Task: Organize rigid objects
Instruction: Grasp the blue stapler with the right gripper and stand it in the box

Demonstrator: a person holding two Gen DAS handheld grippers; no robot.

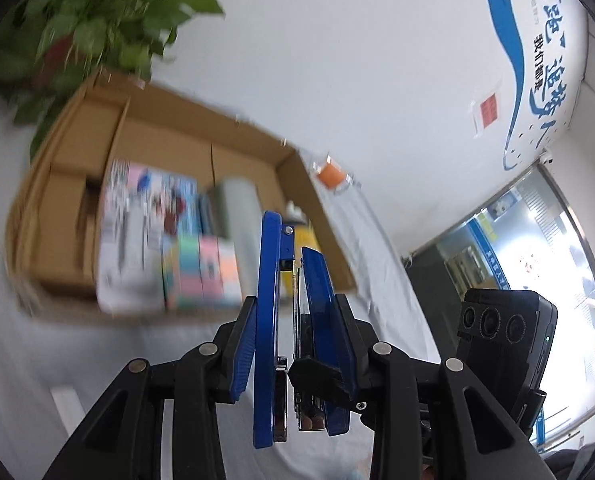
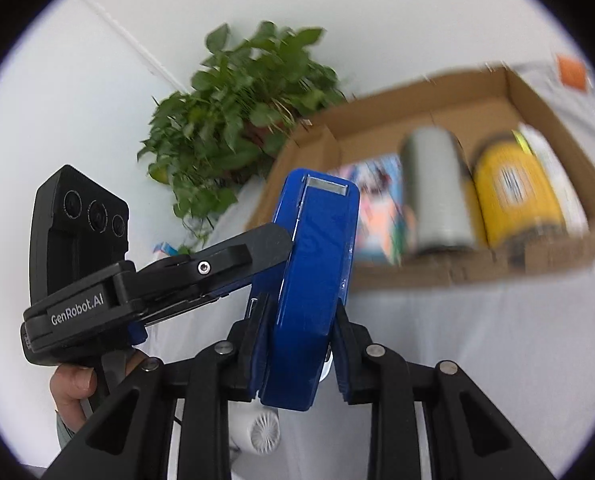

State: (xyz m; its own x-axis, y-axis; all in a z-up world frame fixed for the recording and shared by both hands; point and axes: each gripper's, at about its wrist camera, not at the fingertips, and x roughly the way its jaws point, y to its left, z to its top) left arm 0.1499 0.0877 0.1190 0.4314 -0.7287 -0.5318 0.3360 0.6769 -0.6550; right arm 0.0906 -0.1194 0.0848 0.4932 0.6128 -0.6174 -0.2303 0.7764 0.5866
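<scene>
Blue metal-and-plastic stapler (image 1: 293, 332) sits clamped between both tools at once, held up in the air in front of an open brown cardboard box (image 1: 77, 208) that rests on a table covered with pale grey cloth (image 2: 477, 360). The left gripper (image 1: 295, 344) has its blue-padded fingers (image 1: 243, 344) pressed against the stapler's two outer faces, the top arm touching one pad and the base touching the other, with the stapler's hinge end pointing away toward the box and its mouth slightly parted. The right gripper (image 2: 297, 344) grasps the same stapler (image 2: 313, 280) across its width, the body standing upright between the pads and reaching well beyond the fingertips. In the right wrist view the left gripper's black finger (image 2: 233, 260) comes in from the side and touches the stapler's flank above the right gripper's pads. Inside the box, blurred, lie a grey cylinder (image 2: 437, 192), a yellow can (image 2: 517, 196) just beside it, a colourful printed book or packet (image 1: 145, 216) and some pastel-coloured small boxes (image 1: 205, 272). A leafy green potted plant (image 2: 241, 104) stands behind the box against the white wall. A small orange object (image 1: 329, 176) lies on the cloth beyond the box's far corner. A small white fan (image 2: 263, 432) shows below the right gripper.
</scene>
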